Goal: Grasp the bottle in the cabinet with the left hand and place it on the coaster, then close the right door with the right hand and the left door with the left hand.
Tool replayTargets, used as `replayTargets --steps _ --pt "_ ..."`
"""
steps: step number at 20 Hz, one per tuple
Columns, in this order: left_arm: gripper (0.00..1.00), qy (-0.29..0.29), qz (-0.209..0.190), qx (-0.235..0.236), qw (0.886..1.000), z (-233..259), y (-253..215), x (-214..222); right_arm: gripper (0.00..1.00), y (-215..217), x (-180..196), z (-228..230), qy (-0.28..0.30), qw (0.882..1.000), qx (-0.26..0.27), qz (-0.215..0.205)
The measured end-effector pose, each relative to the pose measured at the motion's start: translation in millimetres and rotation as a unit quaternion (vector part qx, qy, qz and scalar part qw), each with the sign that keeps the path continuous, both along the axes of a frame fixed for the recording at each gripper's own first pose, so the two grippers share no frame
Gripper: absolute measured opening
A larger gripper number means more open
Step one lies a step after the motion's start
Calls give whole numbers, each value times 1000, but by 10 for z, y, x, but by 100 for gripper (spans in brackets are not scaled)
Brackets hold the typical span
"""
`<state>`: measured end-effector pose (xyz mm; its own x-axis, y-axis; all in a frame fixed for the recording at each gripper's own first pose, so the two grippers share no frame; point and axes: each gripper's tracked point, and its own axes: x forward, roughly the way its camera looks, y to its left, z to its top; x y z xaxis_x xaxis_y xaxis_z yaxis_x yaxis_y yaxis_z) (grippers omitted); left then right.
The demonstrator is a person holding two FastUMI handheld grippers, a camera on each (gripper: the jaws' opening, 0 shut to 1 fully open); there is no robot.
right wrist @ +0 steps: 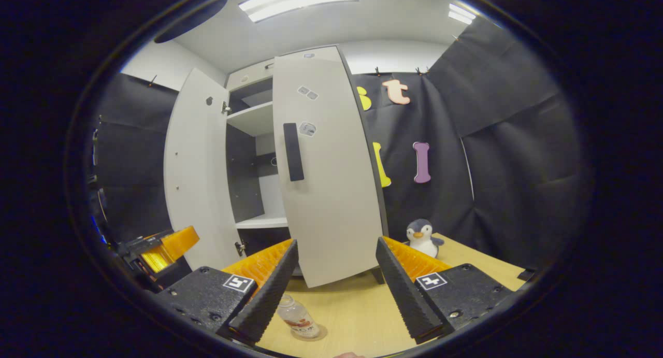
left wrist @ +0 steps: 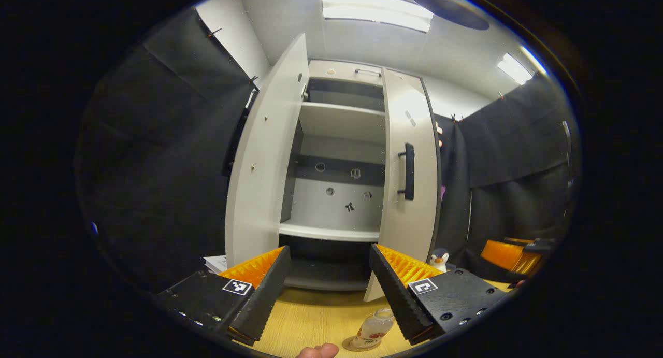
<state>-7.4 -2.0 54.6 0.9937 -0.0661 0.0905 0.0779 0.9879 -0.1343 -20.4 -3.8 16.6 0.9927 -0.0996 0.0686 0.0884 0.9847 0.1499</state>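
A small clear bottle (left wrist: 374,329) stands upright on a round coaster (left wrist: 352,345) on the wooden table, in front of the white cabinet (left wrist: 336,156). My left gripper (left wrist: 328,248) is open and holds nothing; it points at the cabinet's lower shelf, with the bottle low beside its right finger. The cabinet's left door (left wrist: 261,161) stands wide open. The right door (right wrist: 331,192), with its dark handle (right wrist: 293,152), is swung partway in. My right gripper (right wrist: 337,240) is open just in front of that door's lower edge. In the right gripper view the bottle (right wrist: 296,316) sits low left.
A toy penguin (right wrist: 423,237) sits on the table to the right of the cabinet. The other gripper (right wrist: 160,249) shows at the left edge of the right gripper view. A fingertip (left wrist: 318,351) pokes in at the bottom. Papers (left wrist: 215,263) lie left of the cabinet.
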Motion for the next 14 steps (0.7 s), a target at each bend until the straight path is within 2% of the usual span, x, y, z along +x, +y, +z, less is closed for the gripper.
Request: replayTargets --steps 1,3,5,6,7,8,9,10,11,12,13,14 --pt "96 -9 6 -16 1000 149 120 -19 99 10 9 -12 1 1000 0 1" --pt "94 -31 27 -36 999 454 449 -37 99 53 43 -3 1 1000 -4 8" --pt "97 -33 72 -47 996 633 921 -26 99 83 65 11 -1 1000 -10 18" --pt "91 -31 101 -50 993 702 1193 -23 99 98 70 11 -1 1000 -11 21" --pt "95 -36 125 -50 990 751 1435 -1 99 114 74 18 -2 1000 -12 25" --pt "95 -45 146 -50 987 789 1640 50 99 142 66 39 -3 999 -13 31" --pt "99 -50 156 -48 985 799 1802 129 99 172 60 44 -4 999 -16 36" --pt "95 -42 162 -47 985 765 1943 270 99 199 54 47 -4 999 -20 41" --pt "99 -21 168 -45 984 686 2044 419 94 216 48 64 -5 999 -25 46" --pt "99 -6 170 -40 985 632 2076 573 94 229 47 71 -5 998 -29 49" --pt "95 1 173 -33 984 586 2099 728 99 226 39 87 -6 998 -33 50" --pt "95 7 177 -29 984 521 2128 849 99 223 22 103 -8 998 -35 51"
